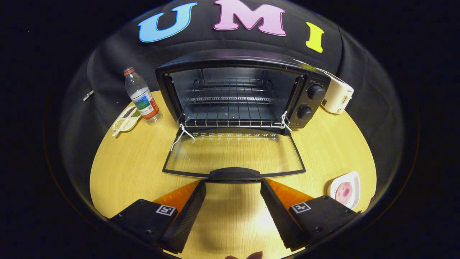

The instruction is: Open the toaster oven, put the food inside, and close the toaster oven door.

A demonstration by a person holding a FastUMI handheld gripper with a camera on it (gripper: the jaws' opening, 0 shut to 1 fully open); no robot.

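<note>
Toaster oven [237,93] door [233,156] lies flat open mid-frame; gripper [233,187] jaws spread just short of its handle [235,174], gripping nothing.

The toaster oven [237,93] was seen in black, its wire rack [231,108] silvery, its lowered glass door [233,154] edged in black. A pale wood grain was shown by the surface [122,162]. At ten o'clock, the clear bottle [142,95] was capped red; at four o'clock, pink food lay on a white plate [345,189]. A cream appliance [337,95] was noted.
</note>
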